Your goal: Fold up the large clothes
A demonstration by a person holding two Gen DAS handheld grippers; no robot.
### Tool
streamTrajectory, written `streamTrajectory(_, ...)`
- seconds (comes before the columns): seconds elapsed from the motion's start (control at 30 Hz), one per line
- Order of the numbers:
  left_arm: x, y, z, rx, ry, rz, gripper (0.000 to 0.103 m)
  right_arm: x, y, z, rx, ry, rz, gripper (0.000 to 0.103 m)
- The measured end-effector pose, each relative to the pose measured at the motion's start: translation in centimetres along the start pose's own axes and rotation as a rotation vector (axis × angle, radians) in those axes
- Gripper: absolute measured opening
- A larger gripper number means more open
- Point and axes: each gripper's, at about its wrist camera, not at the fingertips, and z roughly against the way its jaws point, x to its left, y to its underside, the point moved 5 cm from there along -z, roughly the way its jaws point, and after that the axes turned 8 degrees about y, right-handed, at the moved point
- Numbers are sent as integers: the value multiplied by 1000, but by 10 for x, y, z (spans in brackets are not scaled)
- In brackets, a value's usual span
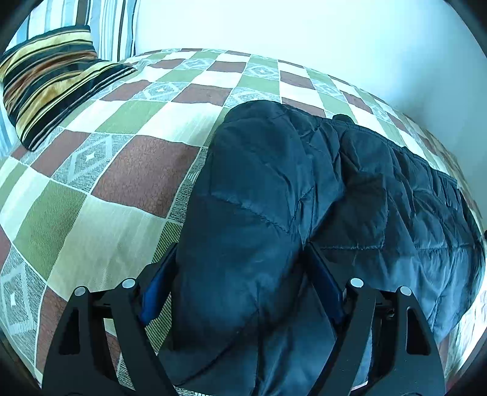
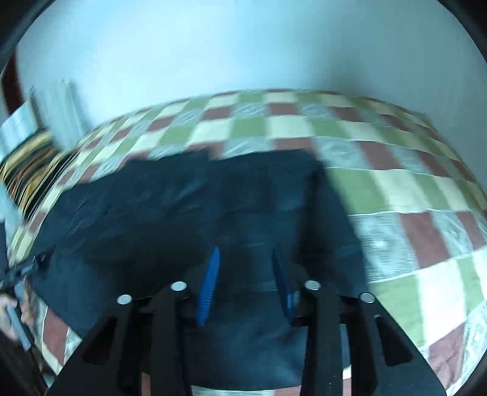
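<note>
Item: dark quilted jacket (image 1: 304, 198), lying on a bed under a checked bedspread (image 1: 100, 170) of green, brown, cream and grey-patterned squares. Left wrist view, sharp: the jacket occupies the near right part of the bed, its gathered hem running toward the far right edge, stitched quilting lines plain; a padded fold, seemingly a sleeve, rises toward the camera and fills the gap between the fingers of the left gripper (image 1: 240, 274). Its blue pads (image 1: 158, 292) stand wide apart on either side of that fold; whether they press it cannot be told, since the cloth covers the inner faces. Also in this view only: a striped cushion (image 1: 51, 82) in gold, black and brown at the far left corner of the bed, with a striped curtain or fabric (image 1: 100, 27) behind it, and a pale wall (image 1: 304, 27) along the far edge. Right wrist view, blurred by motion: the same jacket (image 2: 182, 219) as a broad dark sheet spread across the near left and middle of the bedspread (image 2: 395, 189), detail lost. The right gripper (image 2: 246, 268) hangs over the jacket with its ribbed blue pads (image 2: 210, 286) parted and nothing between them. This view alone shows part of the other tool (image 2: 21, 271) at the left edge.
</note>
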Motion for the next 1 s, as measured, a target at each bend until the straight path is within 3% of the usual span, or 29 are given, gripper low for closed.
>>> streamTrajectory(0.2, 3, 0, 0, 4, -13, 12, 83, 82, -9, -7, 13, -63, 128, 35)
streamTrajectory(0.37, 6, -2, 11, -2, -96, 23, 86, 114, -6, -20, 21, -41, 176, 35)
streamTrajectory(0.5, 8, -7, 22, -27, -171, 24, 93, 121, 5, -39, 48, 0, 196, 35)
streamTrajectory(0.63, 4, -11, 16, -23, -248, -39, 98, 126, 18, -57, 82, 28, 225, 35)
streamTrajectory(0.8, 2, -13, 2, 5, -239, -33, 100, 130, 25, -64, 87, 61, 235, 35)
streamTrajectory(1.0, -11, -17, -12, 11, -268, -58, 101, 127, 26, -65, 87, 43, 217, 35)
